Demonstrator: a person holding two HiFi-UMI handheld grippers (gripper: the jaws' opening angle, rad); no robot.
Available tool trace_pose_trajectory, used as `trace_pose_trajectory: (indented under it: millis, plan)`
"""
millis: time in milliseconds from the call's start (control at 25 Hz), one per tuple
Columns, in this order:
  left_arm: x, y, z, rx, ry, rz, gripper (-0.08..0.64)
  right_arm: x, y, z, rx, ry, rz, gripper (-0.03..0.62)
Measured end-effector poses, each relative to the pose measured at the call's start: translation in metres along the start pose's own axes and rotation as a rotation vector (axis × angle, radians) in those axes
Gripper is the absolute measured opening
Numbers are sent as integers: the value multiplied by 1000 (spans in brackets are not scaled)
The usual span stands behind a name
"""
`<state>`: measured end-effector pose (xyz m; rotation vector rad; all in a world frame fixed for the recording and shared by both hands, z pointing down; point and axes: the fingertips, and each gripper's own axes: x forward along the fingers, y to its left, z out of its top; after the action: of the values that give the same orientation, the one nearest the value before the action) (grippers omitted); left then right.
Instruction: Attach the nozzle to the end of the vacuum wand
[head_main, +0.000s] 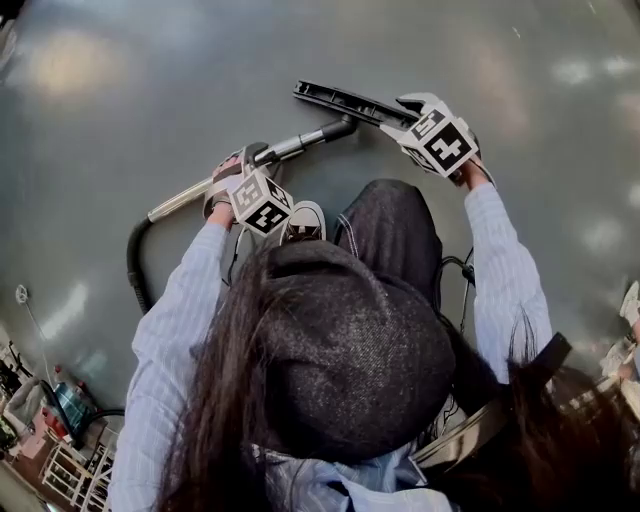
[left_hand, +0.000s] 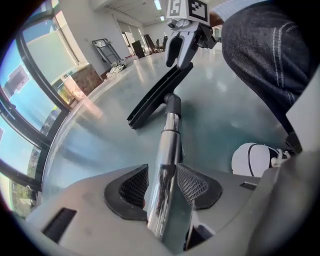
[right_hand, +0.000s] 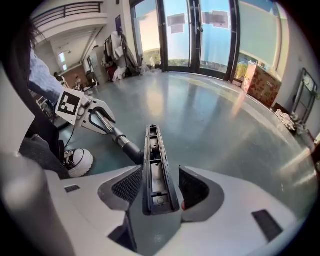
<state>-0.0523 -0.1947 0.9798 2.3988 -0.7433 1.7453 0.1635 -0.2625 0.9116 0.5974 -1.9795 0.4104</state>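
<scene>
The chrome vacuum wand (head_main: 300, 145) runs from a black hose (head_main: 135, 255) up to the long black nozzle (head_main: 340, 100). Its black end (right_hand: 127, 146) meets the nozzle's middle; I cannot tell whether it is seated. My left gripper (left_hand: 162, 185) straddles the wand (left_hand: 167, 150). The wand leans on the right pad, a thin gap shows at the left pad, so the jaws are open. My right gripper (right_hand: 159, 192) is shut on one end of the nozzle (right_hand: 156, 165), underside up, above the floor.
The person's knee and a white-toed shoe (head_main: 303, 222) sit between the arms, close under the wand. A thin cable (head_main: 455, 270) trails by the right leg. Shelves with clutter (head_main: 60, 420) stand at the lower left. Grey polished floor (head_main: 200, 60) stretches ahead to glass doors (right_hand: 200, 35).
</scene>
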Motion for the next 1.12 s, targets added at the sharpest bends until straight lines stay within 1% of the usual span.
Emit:
trace_pose_trajectory:
  millis: [40, 80, 200, 320, 360, 400, 440, 480, 520, 560, 600, 680, 720, 840, 920, 1000, 1120]
  plan:
    - [-5, 2, -1, -34, -16, 4, 183, -8, 0, 2, 26, -35, 0, 219]
    - [-10, 5, -2, -87, -34, 0, 183, -16, 2, 6, 61, -80, 4, 219]
    - [-22, 23, -2, -283, -96, -10, 181, -35, 4, 26, 202, -255, 18, 218]
    - [-30, 49, 5, -453, -162, 22, 172, -41, 2, 47, 335, -404, 26, 216]
    - [-31, 57, 6, -500, -175, 34, 151, -40, 2, 52, 360, -436, 24, 215]
    - [-32, 63, 8, -542, -188, 51, 108, -39, 2, 56, 374, -460, 17, 207]
    - [-32, 69, 9, -580, -202, 69, 47, -38, 2, 59, 383, -478, 5, 195]
    - [-34, 74, 9, -614, -214, 85, 18, -38, 2, 63, 391, -492, -9, 171]
    - [-37, 77, 10, -642, -223, 93, 14, -38, 1, 67, 405, -506, -24, 122]
    - [-41, 80, 11, -666, -225, 96, 9, -40, 1, 71, 427, -518, -34, 54]
    - [-48, 81, 12, -686, -222, 94, 6, -41, 2, 75, 456, -525, -36, 22]
    - [-68, 79, 13, -710, -209, 90, 6, -45, 12, 81, 509, -518, -19, 15]
    - [-80, 77, 14, -709, -205, 91, 5, -48, 20, 85, 523, -511, -8, 14]
    - [-123, 66, 15, -676, -200, 104, 5, -64, 52, 97, 560, -504, 26, 14]
    - [-152, 62, 11, -670, -199, 110, 5, -77, 75, 104, 621, -497, 48, 14]
    - [-182, 58, 6, -704, -191, 104, 5, -95, 97, 110, 679, -472, 58, 14]
    - [-232, 45, 1, -820, -165, 82, 5, -139, 129, 116, 716, -416, 71, 14]
